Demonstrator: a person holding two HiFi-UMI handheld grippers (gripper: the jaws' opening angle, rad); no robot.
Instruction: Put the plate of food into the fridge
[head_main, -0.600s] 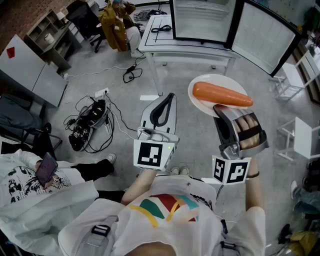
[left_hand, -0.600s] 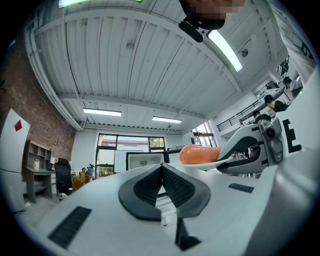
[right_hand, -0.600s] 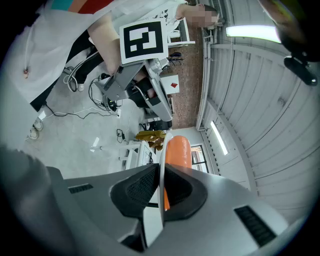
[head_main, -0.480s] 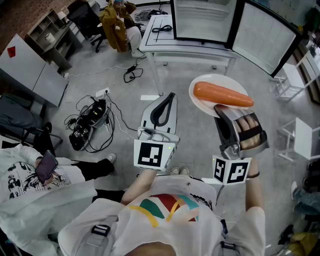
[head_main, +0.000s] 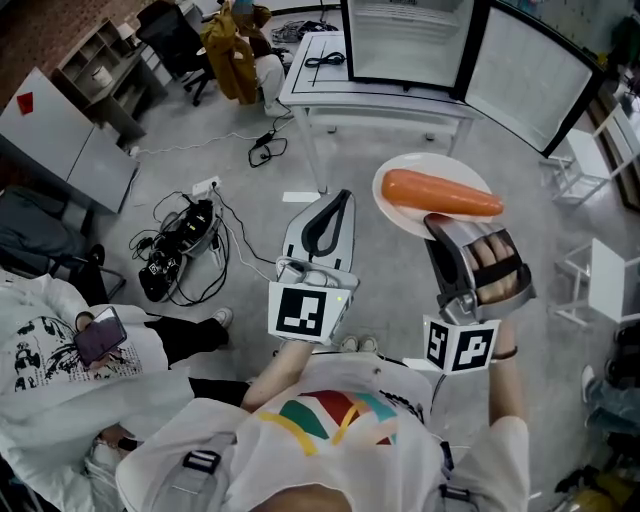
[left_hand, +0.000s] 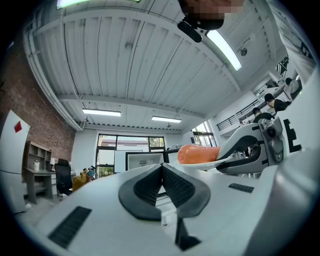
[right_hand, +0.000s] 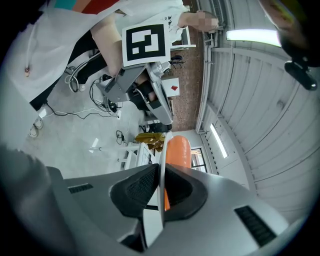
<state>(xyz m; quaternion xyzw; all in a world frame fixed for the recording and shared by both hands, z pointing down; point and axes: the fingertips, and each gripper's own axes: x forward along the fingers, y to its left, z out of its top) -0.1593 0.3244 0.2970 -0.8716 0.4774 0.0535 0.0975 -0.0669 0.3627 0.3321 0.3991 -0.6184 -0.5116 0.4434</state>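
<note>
Plate with a carrot on it is up in the air, pinched at its near rim by the right gripper, jaws clamped on the edge. In the right gripper view the rim runs straight between the pads, with the carrot lying on one side of it. Left gripper hangs just beside the plate on the left, jaws pressed together with nothing in them, not touching it. Fridge is up ahead by a white table, door swung open to the right, well apart from the plate. Cables sprawl on the floor at left, and a seated person holds a phone.
</note>
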